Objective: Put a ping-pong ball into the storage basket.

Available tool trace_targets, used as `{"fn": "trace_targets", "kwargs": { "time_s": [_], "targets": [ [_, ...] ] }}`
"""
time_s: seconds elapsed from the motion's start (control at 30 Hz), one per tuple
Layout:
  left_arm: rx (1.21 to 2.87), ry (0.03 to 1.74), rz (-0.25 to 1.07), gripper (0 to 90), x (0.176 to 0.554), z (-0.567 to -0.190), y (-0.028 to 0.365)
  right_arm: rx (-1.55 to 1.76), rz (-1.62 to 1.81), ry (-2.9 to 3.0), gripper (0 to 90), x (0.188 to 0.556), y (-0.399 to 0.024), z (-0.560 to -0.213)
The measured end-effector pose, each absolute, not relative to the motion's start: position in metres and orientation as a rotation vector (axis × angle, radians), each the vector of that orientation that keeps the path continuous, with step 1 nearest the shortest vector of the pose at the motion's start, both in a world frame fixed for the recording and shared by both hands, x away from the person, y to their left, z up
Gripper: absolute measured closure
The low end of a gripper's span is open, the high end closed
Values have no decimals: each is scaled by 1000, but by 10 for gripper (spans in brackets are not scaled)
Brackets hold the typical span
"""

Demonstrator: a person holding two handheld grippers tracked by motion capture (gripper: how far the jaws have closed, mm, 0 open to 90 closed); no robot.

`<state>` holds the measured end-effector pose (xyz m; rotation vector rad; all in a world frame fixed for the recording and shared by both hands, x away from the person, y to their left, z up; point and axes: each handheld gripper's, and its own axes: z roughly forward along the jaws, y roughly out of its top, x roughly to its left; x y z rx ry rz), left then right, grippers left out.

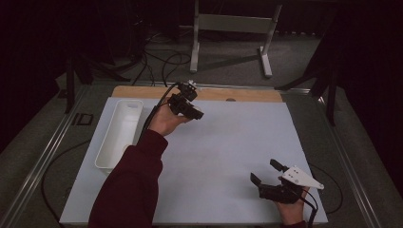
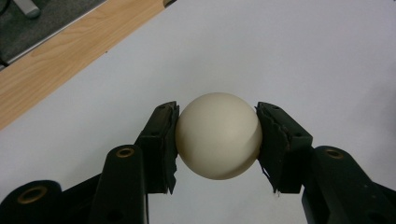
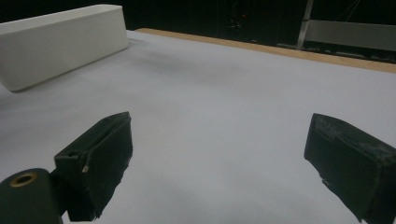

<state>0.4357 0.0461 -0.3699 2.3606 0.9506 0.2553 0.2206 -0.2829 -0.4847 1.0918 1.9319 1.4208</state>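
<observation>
one cream ball [image 2: 218,135] sits clamped between the left claw [image 2: 217,140] pads, mid-frame, above the white worktop [image 1: 228,142]. keep the squeeze even and carry it level toward the white tray [image 1: 119,133] at left. the right claw [image 1: 267,172] gapes wide, lower right.

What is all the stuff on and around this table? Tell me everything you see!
ball: one, cream white, clamped between the left gripper's pads
tray: one, white, long, on the mat's left side
mat: one, pale grey-white, covering the table
wooden board: one, light brown, along the mat's far edge
metal stand: one, grey, on the floor beyond the table
left gripper: one, black, over the mat's far part
right gripper: one, black, jaws apart, near right corner
sleeve: one, dark red, left arm
</observation>
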Motion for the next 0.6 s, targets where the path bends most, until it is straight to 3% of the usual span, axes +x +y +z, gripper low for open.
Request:
{"fn": "trace_targets", "kwargs": {
  "time_s": [0.6],
  "targets": [
    [2367,914,259,512,430,-362,55,1092,1420,1933,75,220,-282,-485]
  ]
}}
